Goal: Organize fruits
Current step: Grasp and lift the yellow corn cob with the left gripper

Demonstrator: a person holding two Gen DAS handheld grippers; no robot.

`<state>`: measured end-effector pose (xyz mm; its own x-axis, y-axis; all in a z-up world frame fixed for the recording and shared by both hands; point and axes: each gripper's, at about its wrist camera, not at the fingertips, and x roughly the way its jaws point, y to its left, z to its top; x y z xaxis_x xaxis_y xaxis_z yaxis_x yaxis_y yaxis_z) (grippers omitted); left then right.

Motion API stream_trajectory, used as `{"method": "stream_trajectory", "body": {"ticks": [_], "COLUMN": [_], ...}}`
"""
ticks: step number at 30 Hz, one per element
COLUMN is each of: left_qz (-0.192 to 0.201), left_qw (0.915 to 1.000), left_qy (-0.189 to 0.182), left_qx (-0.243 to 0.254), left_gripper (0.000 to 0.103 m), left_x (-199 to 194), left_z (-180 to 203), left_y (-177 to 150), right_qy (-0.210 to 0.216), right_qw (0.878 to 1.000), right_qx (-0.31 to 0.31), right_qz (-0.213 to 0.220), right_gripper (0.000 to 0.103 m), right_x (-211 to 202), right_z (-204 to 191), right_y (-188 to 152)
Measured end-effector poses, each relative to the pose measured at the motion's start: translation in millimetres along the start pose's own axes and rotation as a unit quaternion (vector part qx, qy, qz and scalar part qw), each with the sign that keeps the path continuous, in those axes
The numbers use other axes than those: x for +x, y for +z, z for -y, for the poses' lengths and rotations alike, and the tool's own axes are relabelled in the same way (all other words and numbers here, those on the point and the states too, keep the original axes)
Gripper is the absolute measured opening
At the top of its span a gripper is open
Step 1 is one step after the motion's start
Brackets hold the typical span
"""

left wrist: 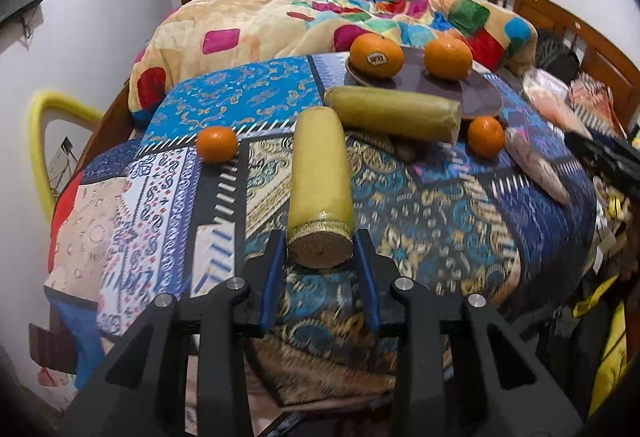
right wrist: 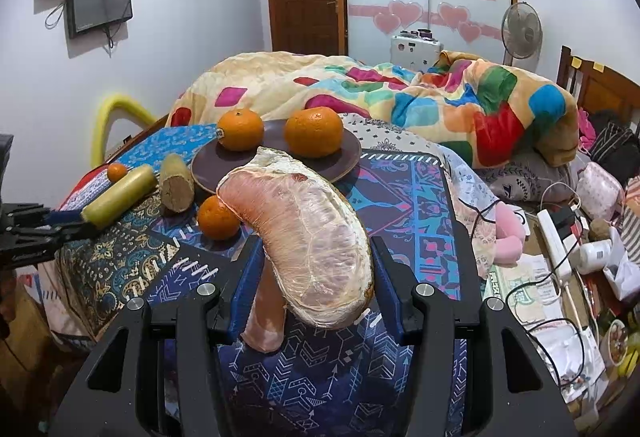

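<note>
My left gripper is shut on the near end of a yellow-green cylinder lying on the patterned cloth; it also shows in the right wrist view. A second cylinder lies across behind it. My right gripper is shut on a wrapped pink pomelo wedge, lifted off the cloth. Another pink wedge lies under it. A dark purple plate holds two oranges. Small oranges lie on the cloth.
A colourful blanket is heaped behind the plate. Cables, a power strip and clutter lie to the right. A yellow curved bar stands at the left bed edge. A fan stands at the far wall.
</note>
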<state>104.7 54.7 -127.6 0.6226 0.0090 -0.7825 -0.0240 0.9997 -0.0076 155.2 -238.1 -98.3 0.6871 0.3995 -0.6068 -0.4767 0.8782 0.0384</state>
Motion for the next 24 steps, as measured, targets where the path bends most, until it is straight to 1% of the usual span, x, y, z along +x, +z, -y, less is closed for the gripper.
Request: {"method": "stream_trajectory", "body": {"ticks": [3, 4, 5, 8, 11, 19, 21, 22, 24], "left_qz": [-0.016, -0.021, -0.021, -0.028, -0.039, -0.046, -0.049, -0.05, -0.047], "left_qw": [0.9997, 0.9996, 0.9996, 0.9993, 0.9987, 0.9978, 0.9978, 0.9978, 0.998], "left_qy": [0.01, 0.007, 0.006, 0.002, -0.014, 0.001, 0.001, -0.005, -0.009], "left_qx": [0.014, 0.018, 0.019, 0.026, 0.03, 0.049, 0.046, 0.044, 0.04], "left_gripper": [0.037, 0.042, 0.045, 0.045, 0.045, 0.045, 0.043, 0.038, 0.038], "left_x": [-0.6, 0.4, 1.1, 7.0, 15.7, 46.6, 52.2, 53.9, 53.0], "left_z": [1.1, 1.2, 1.2, 0.4, 0.7, 3.6, 1.7, 0.5, -0.5], "left_y": [3.0, 5.7, 8.0, 18.9, 29.5, 56.1, 59.4, 59.3, 58.8], "right_qy": [-0.002, -0.001, -0.001, 0.0, 0.0, 0.001, 0.001, 0.001, -0.001], "right_qw": [1.0, 1.0, 1.0, 1.0, 1.0, 1.0, 1.0, 1.0, 1.0], "right_qx": [0.002, 0.002, 0.003, 0.003, 0.0, -0.002, -0.002, -0.002, -0.004], "right_qz": [0.002, 0.002, 0.003, 0.005, 0.006, 0.009, 0.009, 0.009, 0.01], "right_gripper": [0.049, 0.049, 0.049, 0.049, 0.049, 0.049, 0.049, 0.049, 0.049], "right_x": [0.8, 1.5, 1.8, 2.0, 2.4, 9.1, 10.0, 10.3, 10.3], "right_z": [0.1, 0.2, 0.4, -0.2, -0.9, 1.1, 1.9, 2.3, 2.3], "right_y": [1.7, 2.3, 2.9, 4.6, 6.1, 11.4, 11.4, 11.6, 11.7]}}
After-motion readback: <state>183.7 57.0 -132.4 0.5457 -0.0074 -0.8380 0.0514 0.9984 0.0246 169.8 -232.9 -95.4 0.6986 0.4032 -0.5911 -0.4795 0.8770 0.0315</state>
